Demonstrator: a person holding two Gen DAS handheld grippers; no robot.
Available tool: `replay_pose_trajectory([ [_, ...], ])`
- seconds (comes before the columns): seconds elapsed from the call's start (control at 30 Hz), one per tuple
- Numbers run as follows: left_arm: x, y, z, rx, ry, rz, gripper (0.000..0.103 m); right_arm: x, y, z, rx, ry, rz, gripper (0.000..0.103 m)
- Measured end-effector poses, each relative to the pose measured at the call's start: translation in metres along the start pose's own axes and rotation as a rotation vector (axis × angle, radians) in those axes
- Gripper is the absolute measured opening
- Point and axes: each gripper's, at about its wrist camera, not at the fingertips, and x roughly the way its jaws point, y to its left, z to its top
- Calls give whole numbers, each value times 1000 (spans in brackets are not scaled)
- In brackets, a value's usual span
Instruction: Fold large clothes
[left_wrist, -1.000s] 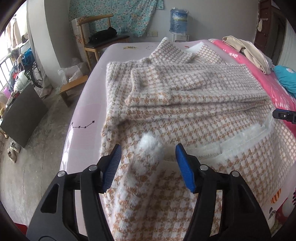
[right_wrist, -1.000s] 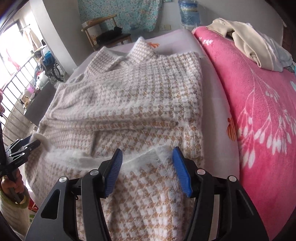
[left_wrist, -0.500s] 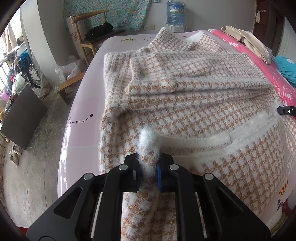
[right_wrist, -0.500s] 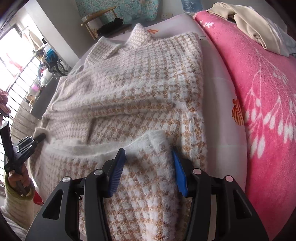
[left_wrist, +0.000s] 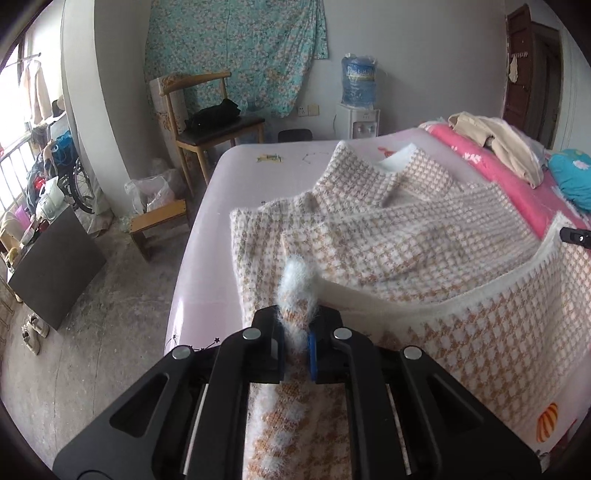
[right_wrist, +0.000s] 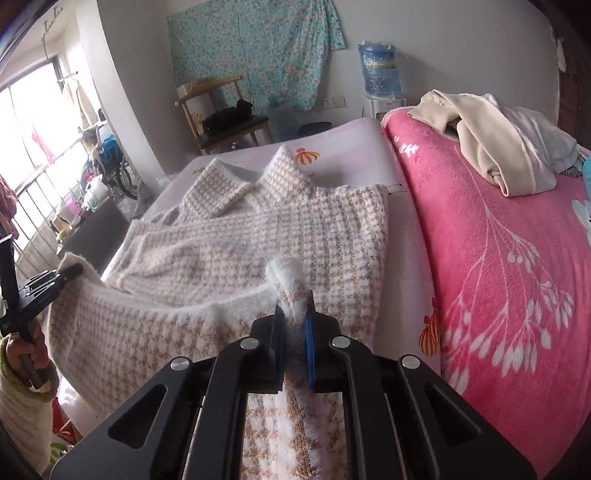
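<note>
The left gripper (left_wrist: 295, 339) is clamped on the fluffy white hem at the near left corner of the houndstooth coat (left_wrist: 388, 236). The right gripper (right_wrist: 293, 332) is clamped likewise on the near right corner of the same hem. The hem edge (right_wrist: 166, 301) spans left to right between the two grippers, raised clear of the layers beneath. The coat lies on the pale pink sheet (left_wrist: 207, 236) with its long axis running near to far; its collar (right_wrist: 258, 177) points to the far end. A pink blanket (right_wrist: 498, 258) lies just right of the coat.
</note>
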Motion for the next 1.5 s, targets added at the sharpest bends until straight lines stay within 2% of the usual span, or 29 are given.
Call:
replay_pose_trajectory([
  [0.13, 46, -11, -29, 56, 82, 32, 9, 47, -10, -22, -5, 92, -36, 8],
  [0.2, 49, -14, -36, 73, 51, 43, 9, 60, -17, -29, 20, 117, -20, 9],
  [0.3, 47, -12, -32, 66, 45, 38, 9, 60, -18, -28, 27, 106, -13, 9],
  [0.33, 46, -10, -31, 61, 43, 33, 12, 60, -17, -28, 20, 106, -18, 9],
  [0.43, 47, -1, -29, 18, 63, -19, 18, 62, -18, -28, 23, 126, -19, 14],
  [0.47, 45, 3, -28, -3, 68, -38, 22, 60, -20, -27, 36, 133, -13, 19],
  [0.53, 32, 11, -25, -49, 49, -62, 50, 50, -18, -25, 47, 130, -22, 28],
  [0.6, 9, 18, -24, -83, -18, -72, 57, 29, -10, -26, 23, 74, -46, 54],
  [0.63, -3, 18, -25, -83, -42, -84, 57, 16, -4, -27, 1, 33, -61, 55],
  [0.67, -16, 16, -25, -72, -64, -99, 57, 4, 3, -29, -25, 3, -61, 55],
  [0.73, -43, 2, -30, -21, -112, -179, 57, -14, 20, -37, -65, -28, -24, 55],
  [0.83, -66, -35, -45, 78, -116, -346, 57, -18, 55, -58, -150, 13, 89, 55],
  [0.87, -66, -49, -51, 109, -98, -382, 57, -14, 69, -66, -185, 44, 115, 51],
  [0.9, -63, -64, -58, 134, -76, -396, 57, -7, 81, -73, -216, 77, 145, 40],
  [0.97, -44, -86, -70, 179, -14, -393, 57, 15, 101, -84, -253, 142, 166, 33],
  [1.03, -11, -99, -81, 207, 59, -335, 59, 40, 108, -92, -250, 190, 157, 33],
  [1.1, 4, -86, -81, 113, 58, -388, 63, 44, 100, -88, -198, 197, 202, 33],
  [1.13, 6, -78, -77, 66, 75, -409, 62, 43, 97, -86, -170, 212, 209, 33],
  [1.2, -1, -70, -69, 20, 47, -376, 58, 33, 98, -82, -167, 208, 183, 28],
  [1.27, -4, -65, -62, 18, 8, -362, 57, 23, 103, -75, -200, 161, 149, 27],
  [1.3, 1, -63, -58, 11, 15, -347, 57, 22, 105, -70, -203, 141, 150, 27],
  [1.4, 34, -59, -55, -13, 95, -245, 58, 47, 105, -61, -175, 153, 139, 27],
  [1.43, 40, -55, -55, -27, 74, -246, 58, 62, 104, -62, -167, 177, 126, 27],
  [1.5, 39, -51, -53, -30, 66, -250, 57, 70, 101, -58, -133, 167, 146, 28],
])
